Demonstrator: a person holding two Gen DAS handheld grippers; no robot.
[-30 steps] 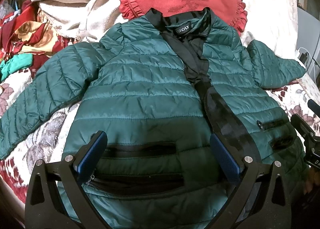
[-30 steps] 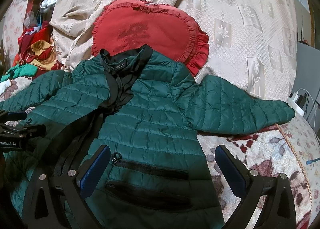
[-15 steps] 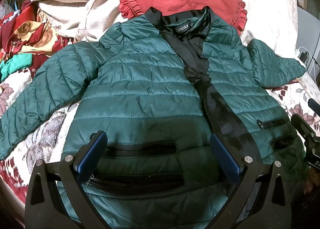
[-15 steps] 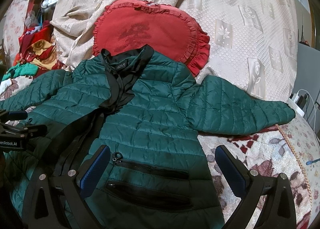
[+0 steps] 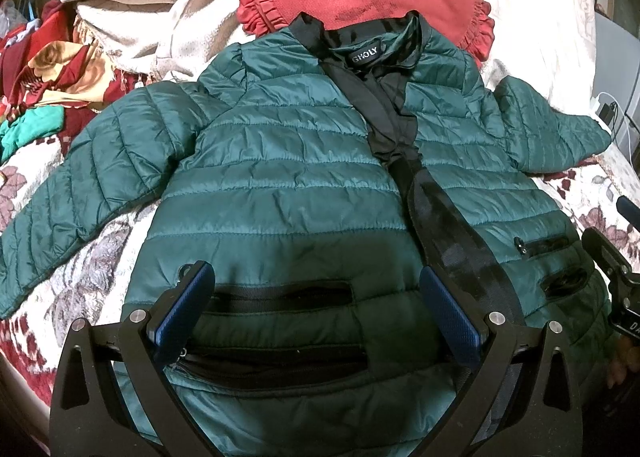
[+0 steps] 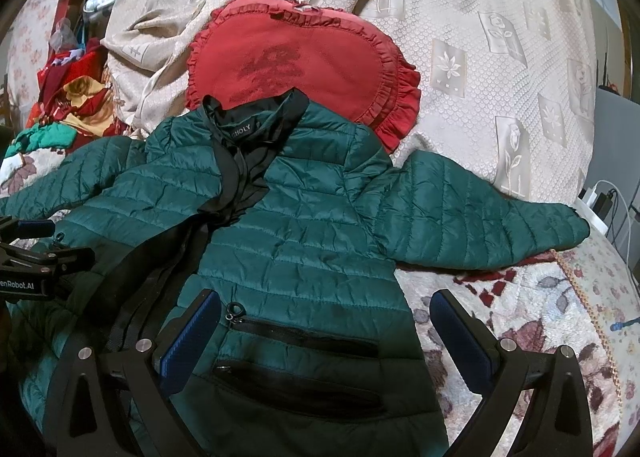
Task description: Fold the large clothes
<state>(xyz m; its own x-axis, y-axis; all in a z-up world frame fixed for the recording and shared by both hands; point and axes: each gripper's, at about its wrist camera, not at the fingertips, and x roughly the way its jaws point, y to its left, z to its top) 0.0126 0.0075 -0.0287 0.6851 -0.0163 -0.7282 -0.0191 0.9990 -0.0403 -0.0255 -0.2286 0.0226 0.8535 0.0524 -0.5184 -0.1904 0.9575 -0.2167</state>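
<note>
Both pairs of fingers stand wide apart with nothing between them. Taking the jacket (image 5: 288,185) as the landmark: it is a green quilted one, lying front up and spread flat on a flowered bedspread (image 6: 520,317), both sleeves out to the sides, its black collar at the far end.

Off the jacket's left sleeve lies a heap of red, yellow and green clothes (image 5: 44,93). Beyond the left shoulder is a bunched beige blanket (image 5: 148,5). Over the jacket's lower left front, above the two black pocket zips, hovers the left gripper (image 5: 316,305), its blue pads (image 5: 184,313) spread either side of the pockets. A black strip runs from the collar down the jacket's middle. Beyond the collar, partly under it, sits a red frilled cushion (image 6: 304,57). The right gripper (image 6: 324,333) hangs over the jacket's lower right front, one finger above the pocket zip, the other past the hem edge over the bedspread. Beyond the right sleeve's cuff lie white cables (image 6: 600,197).
</note>
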